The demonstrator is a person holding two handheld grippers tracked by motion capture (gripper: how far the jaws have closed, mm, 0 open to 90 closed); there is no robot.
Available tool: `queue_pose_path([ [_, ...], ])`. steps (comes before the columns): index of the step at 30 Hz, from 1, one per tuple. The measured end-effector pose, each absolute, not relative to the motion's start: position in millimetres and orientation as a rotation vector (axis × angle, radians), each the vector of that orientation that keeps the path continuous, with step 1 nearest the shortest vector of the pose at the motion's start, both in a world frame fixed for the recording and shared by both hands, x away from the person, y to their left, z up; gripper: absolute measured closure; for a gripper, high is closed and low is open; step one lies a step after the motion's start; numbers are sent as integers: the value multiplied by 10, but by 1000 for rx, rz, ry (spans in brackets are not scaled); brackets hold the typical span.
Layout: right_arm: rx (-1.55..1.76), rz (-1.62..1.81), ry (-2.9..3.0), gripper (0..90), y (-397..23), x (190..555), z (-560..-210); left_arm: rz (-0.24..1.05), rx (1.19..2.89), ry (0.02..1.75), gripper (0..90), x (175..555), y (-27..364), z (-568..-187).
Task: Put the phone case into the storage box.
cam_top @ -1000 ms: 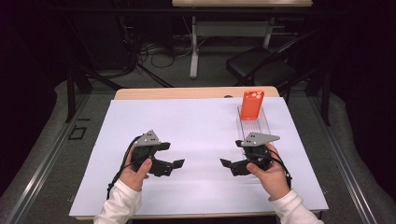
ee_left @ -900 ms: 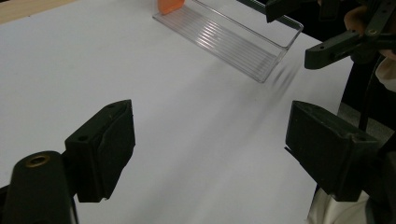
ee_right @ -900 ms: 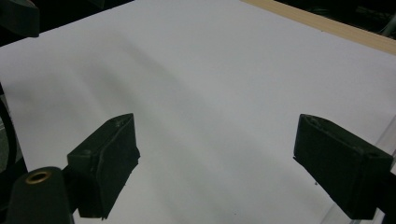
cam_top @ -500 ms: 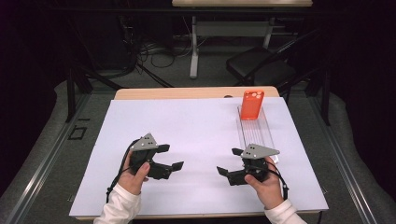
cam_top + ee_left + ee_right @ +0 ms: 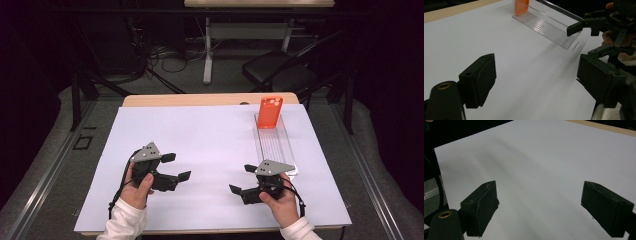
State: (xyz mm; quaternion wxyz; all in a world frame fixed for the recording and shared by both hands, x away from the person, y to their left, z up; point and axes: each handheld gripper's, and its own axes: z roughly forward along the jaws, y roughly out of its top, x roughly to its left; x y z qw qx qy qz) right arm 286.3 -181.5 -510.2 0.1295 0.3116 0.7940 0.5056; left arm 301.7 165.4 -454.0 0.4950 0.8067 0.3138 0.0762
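White paper [image 5: 210, 145] covers the wooden tabletop [image 5: 200, 99], with dark floor, cables and a chair [image 5: 280, 75] beyond. Left claw [image 5: 172, 167] and right claw [image 5: 243, 180] both gape apart, holding nothing. Near the right claw lies a clear tray [image 5: 277, 147]; an orange case [image 5: 270, 112] stands upright at its far end.

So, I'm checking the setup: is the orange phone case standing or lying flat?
Standing: the orange phone case is upright at the clear tray's far end.
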Motion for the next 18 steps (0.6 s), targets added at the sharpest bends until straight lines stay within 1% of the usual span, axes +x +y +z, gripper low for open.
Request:
queue_pose_path([
  [18, 890, 1460, 2347, 144, -1717, 2854, -5221, 186, 1947, 786, 162, 3030, 1725, -4549],
])
